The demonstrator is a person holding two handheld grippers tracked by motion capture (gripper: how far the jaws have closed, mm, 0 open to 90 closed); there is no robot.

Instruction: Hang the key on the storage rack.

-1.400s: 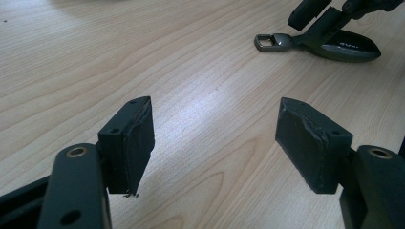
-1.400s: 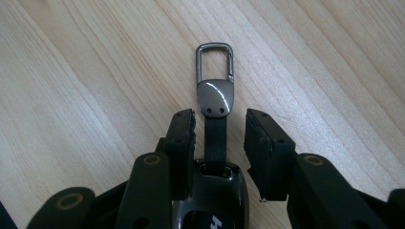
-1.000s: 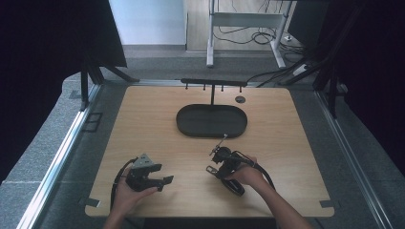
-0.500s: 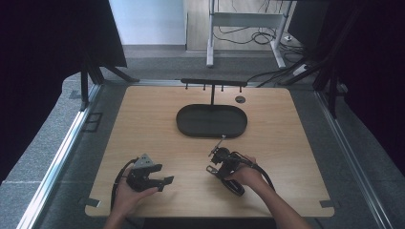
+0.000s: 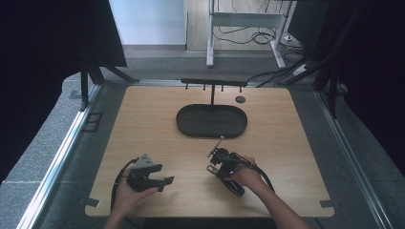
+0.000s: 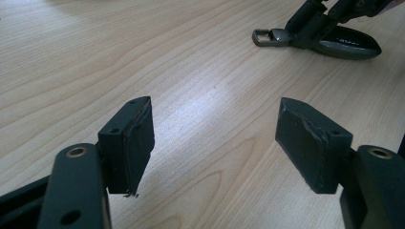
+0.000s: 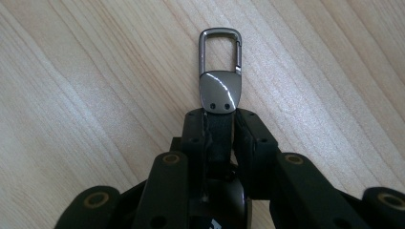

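A key fob with a grey metal clasp [image 7: 219, 71] and a black strap [image 7: 218, 138] lies on the wooden table [image 5: 143, 124]. My right gripper [image 7: 219, 129] holds the strap just below the clasp; its jaws have just been closing, with the strap between the pads. In the high view that gripper [image 5: 214, 157] sits right of centre near the front, the clasp [image 5: 218, 143] pointing toward the tray. My left gripper [image 5: 162, 175] rests at the front left, open, nothing between its fingers [image 6: 136, 138]. The left gripper view shows the fob [image 6: 346, 44] and its clasp [image 6: 270, 36] farther off.
A black oval tray [image 5: 184, 125] lies at the table's middle. Behind it stands a low black rack [image 5: 212, 82] with small hooks. A small round dark disc [image 5: 240, 99] sits near the back edge. Metal rails border the table's sides.
Both hands have stayed in place. No shift of the key fob shows between the high view frames.
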